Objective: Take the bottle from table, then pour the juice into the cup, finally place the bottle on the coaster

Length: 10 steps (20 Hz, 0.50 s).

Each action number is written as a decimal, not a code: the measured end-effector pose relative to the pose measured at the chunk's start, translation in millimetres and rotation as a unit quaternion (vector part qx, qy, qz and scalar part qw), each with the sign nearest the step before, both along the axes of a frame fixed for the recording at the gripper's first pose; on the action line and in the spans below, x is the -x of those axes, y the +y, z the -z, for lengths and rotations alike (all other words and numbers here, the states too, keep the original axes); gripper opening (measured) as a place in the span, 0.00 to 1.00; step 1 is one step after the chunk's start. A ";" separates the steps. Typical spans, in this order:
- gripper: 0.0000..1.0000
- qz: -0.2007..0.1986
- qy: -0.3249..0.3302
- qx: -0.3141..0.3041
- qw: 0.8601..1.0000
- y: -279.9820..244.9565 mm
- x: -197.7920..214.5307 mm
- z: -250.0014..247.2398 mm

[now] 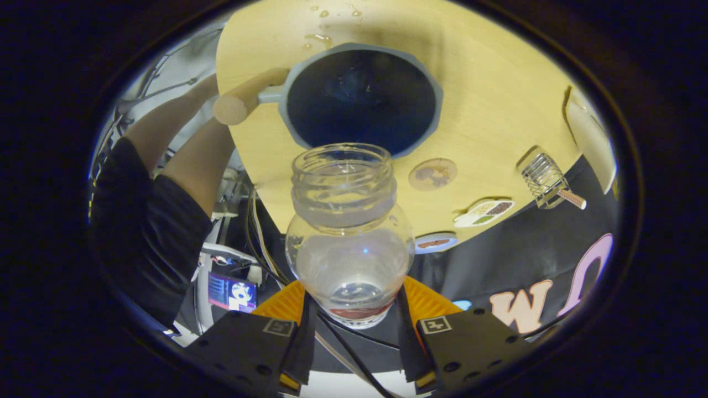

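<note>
The bottle (349, 232) sat clamped between both fingers of the gripper (354, 326), its long axis running toward twelve o'clock, open mouth aimed at the dark cup (362, 99) just beyond; the coaster (432, 174) lay on the desk (498, 110) at about one o'clock.
</note>
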State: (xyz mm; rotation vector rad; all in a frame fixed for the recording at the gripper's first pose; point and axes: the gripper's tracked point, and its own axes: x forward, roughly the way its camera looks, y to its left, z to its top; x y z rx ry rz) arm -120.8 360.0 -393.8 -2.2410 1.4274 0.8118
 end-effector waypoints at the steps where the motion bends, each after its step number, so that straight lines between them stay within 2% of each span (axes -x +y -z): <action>1: 0.67 0.011 0.005 -0.019 1.000 -3.4 0.3 3.5; 5: 0.67 0.057 0.037 -0.112 0.991 -15.6 5.4 11.2; 7: 0.67 0.079 0.053 -0.176 0.980 -11.8 7.5 16.0; 10: 0.67 0.119 0.078 -0.260 0.955 -7.8 18.2 17.4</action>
